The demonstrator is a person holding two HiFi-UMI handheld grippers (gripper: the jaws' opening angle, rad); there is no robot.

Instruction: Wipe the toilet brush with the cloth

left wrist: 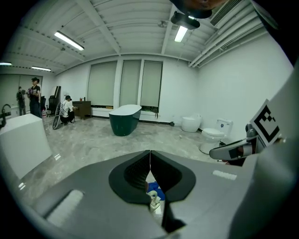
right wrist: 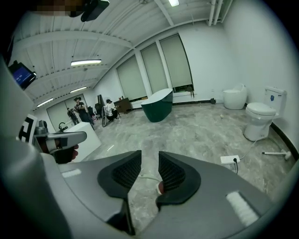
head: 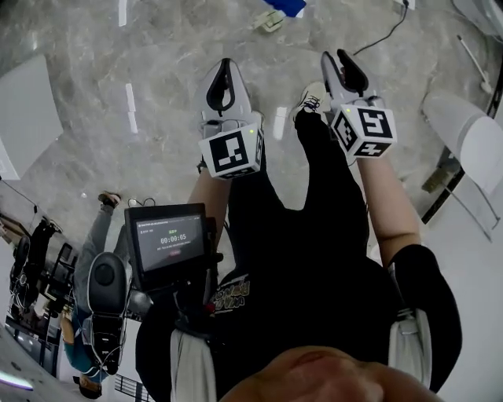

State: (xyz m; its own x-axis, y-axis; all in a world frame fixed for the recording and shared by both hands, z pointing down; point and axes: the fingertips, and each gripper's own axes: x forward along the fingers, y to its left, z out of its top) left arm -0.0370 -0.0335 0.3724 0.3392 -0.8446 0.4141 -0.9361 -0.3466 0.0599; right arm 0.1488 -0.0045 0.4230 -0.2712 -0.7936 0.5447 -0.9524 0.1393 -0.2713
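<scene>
On grey marbled floor (head: 157, 47), blue cloth (head: 287, 6), white toilet (right wrist: 259, 116), dark green bathtub (left wrist: 124, 120)

The screen (head: 167, 239) reads 00:00:05 (its smaller lines are too blurred to read).

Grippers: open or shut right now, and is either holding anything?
Left gripper: shut, jaws together, holding nothing.
Right gripper: open, nothing between its jaws.
</scene>
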